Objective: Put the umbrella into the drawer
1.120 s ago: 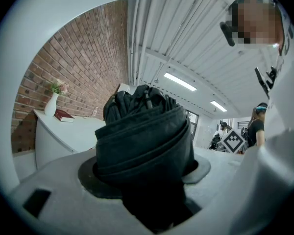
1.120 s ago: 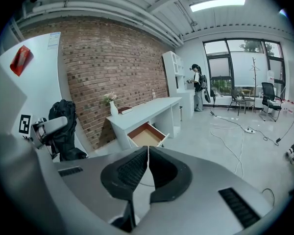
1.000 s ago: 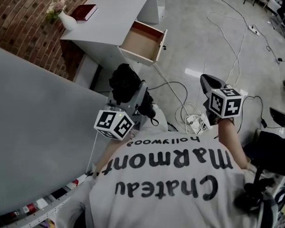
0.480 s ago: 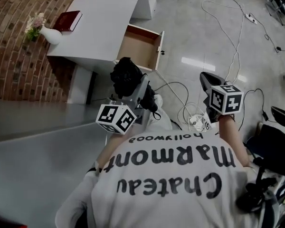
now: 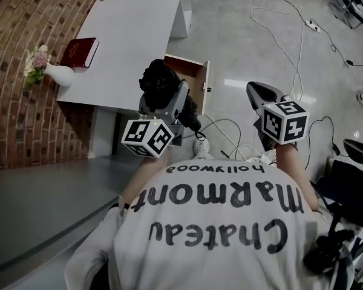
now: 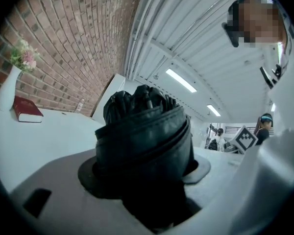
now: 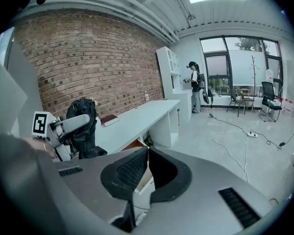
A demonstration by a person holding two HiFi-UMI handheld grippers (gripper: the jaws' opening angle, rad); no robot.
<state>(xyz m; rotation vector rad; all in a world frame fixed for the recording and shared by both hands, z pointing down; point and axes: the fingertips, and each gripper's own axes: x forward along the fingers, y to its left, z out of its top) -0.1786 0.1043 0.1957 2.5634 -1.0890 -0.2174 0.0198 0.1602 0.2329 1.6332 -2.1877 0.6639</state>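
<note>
Desk (image 5: 136,35) drawer (image 5: 192,77) open; left gripper (image 5: 168,103) clamps umbrella (image 5: 157,83); right gripper (image 7: 146,153) closed

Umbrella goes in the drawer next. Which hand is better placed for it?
Left. The left tool grips the folded umbrella, close to the open drawer in the head view; the right tool is shut and empty.

White desk (image 5: 139,35) with red book (image 5: 80,52) and vase (image 5: 55,75) (flowers (image 5: 35,62) in it)

Office-like lab — brick wall (image 5: 24,17), long white desk (image 5: 133,35), floor cables (image 5: 302,47).
</note>
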